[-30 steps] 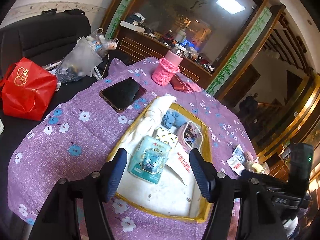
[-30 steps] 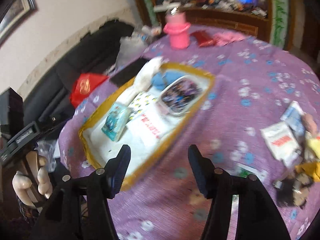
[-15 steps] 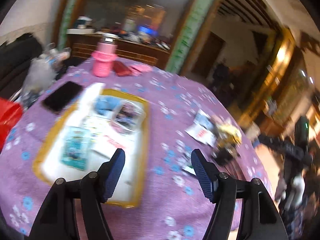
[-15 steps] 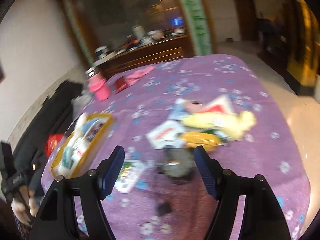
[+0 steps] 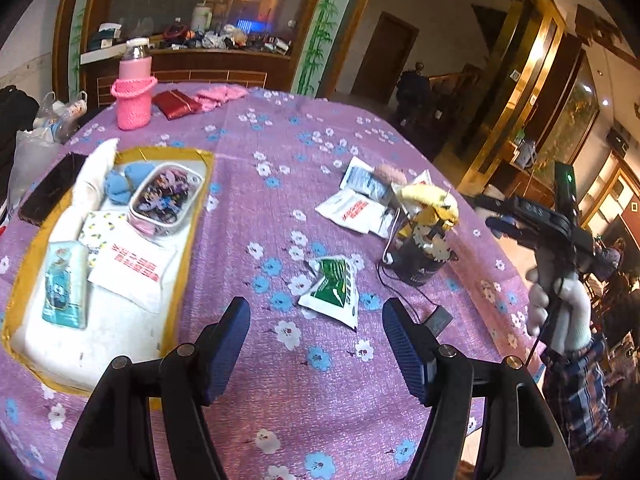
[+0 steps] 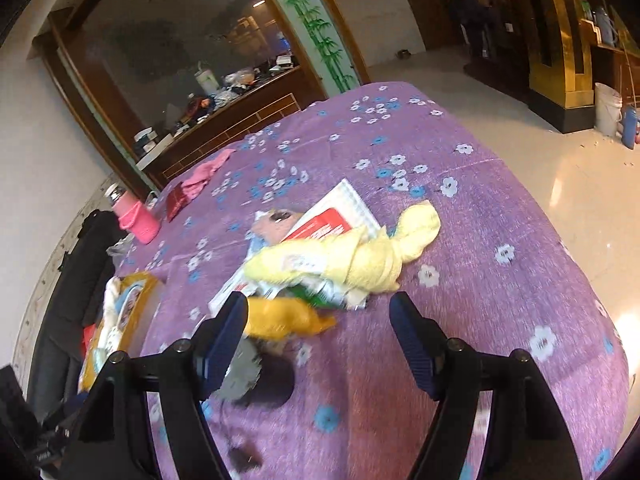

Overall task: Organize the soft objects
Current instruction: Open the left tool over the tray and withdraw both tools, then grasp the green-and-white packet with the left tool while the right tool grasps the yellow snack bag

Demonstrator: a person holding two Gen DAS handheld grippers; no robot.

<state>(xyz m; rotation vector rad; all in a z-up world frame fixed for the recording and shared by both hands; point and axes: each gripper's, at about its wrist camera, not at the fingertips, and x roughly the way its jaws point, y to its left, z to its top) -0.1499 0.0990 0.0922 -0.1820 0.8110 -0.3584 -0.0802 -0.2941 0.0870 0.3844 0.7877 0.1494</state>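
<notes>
Red print is showing on the white packets [image 5: 347,211], too blurred to read, and a green-and-white sachet [image 5: 334,289] is lying alone on the purple flowered surface [image 5: 280,360], its writing equally illegible. The soft things are sitting in two groups: a knotted pale yellow cloth [image 6: 352,258] on the loose pile beside a dark cup [image 5: 420,258], and a white cloth [image 5: 94,178] and blue sock [image 5: 120,184] inside the yellow-rimmed tray [image 5: 188,240] to the left. Both views are now facing the pile rather than the tray, as a second ago. The left hand-held gripper [image 5: 316,346] and right hand-held gripper [image 6: 318,340] are hovering with jaws parted, having just been widening, nothing between them.
</notes>
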